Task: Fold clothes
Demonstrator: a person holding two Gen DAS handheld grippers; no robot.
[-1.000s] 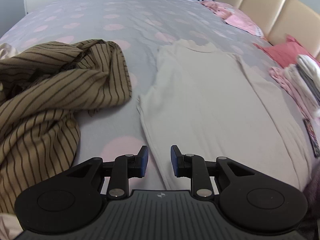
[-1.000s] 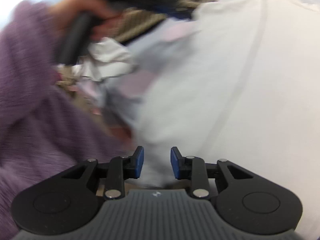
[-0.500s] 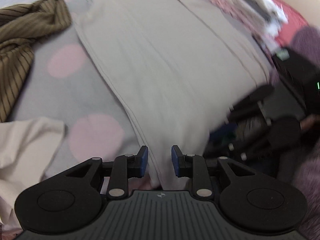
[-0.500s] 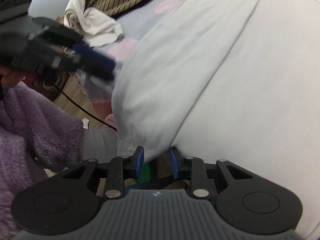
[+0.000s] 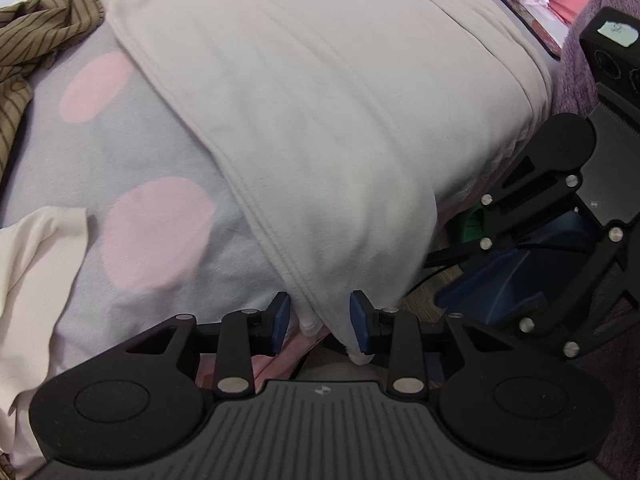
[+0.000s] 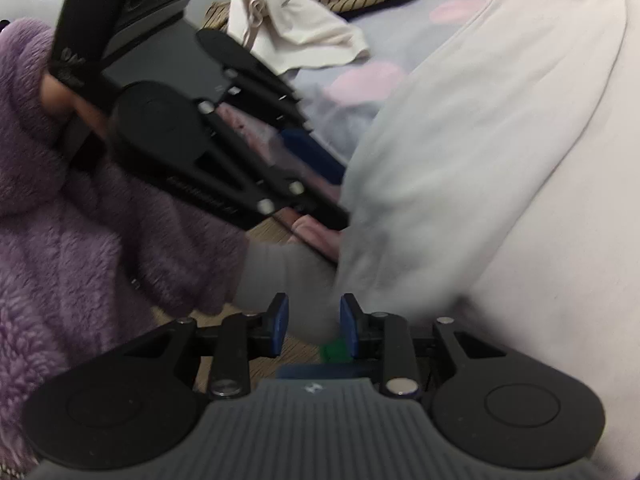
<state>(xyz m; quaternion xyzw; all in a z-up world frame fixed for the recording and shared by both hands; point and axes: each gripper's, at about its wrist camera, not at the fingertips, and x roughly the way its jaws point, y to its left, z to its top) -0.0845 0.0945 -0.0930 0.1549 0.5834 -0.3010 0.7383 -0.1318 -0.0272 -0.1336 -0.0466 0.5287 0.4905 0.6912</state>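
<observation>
The left gripper [image 5: 320, 320] has just been opening, its jaws parted around the hem corner of the cream garment [image 5: 320, 120], which spreads toward 12 o'clock over the bed [image 5: 140, 160]. The right gripper [image 6: 313, 322] stands part open; the blurred hem hangs at 1 o'clock, grip unclear.

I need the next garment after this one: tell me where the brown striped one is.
The brown striped garment lies crumpled at the upper left of the left wrist view, on the pink-dotted grey bedspread, left of the spread cream garment.

Soft, even daylight; fisheye bending at the edges; right wrist view blurred, left sharp.
</observation>
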